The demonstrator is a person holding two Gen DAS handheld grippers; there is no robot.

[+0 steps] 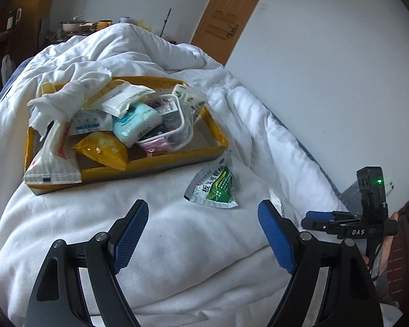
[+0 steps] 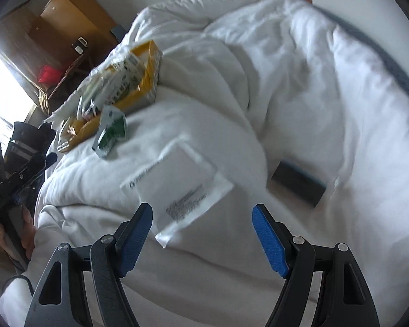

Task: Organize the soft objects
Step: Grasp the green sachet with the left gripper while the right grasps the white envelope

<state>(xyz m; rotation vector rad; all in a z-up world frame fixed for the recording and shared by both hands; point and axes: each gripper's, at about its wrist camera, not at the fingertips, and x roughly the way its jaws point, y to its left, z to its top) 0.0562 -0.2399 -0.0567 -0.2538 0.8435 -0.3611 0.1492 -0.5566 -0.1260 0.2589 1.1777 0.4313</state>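
sorting looks mostly done, judging by the pile: the yellow tray on the white duvet already carries most of the soft things. inside it, in the left wrist view: a crumpled white cloth at 10 o'clock, a long white wipes pack hanging over the rim at 8 o'clock, a yellow sachet at 6 o'clock, a pale blue tissue pack near the middle, a clear zip pouch with dark and pink contents at 3 o'clock, and other white packets heaped on top.

two items left outside, as far as visible. the green sachet lies on the duvet just beside the tray's near right corner, at 5 o'clock from it. the flat white packet lies further toward the person, directly ahead of the right claw.

left claw: spread, nothing between the pads, above bare duvet, green sachet ahead at 12 to 1 o'clock. right claw: spread, empty, white packet's near corner just beyond its pads. right wrist view is blurred; contact cannot be told.

judgement: both strays need to go into the tray.
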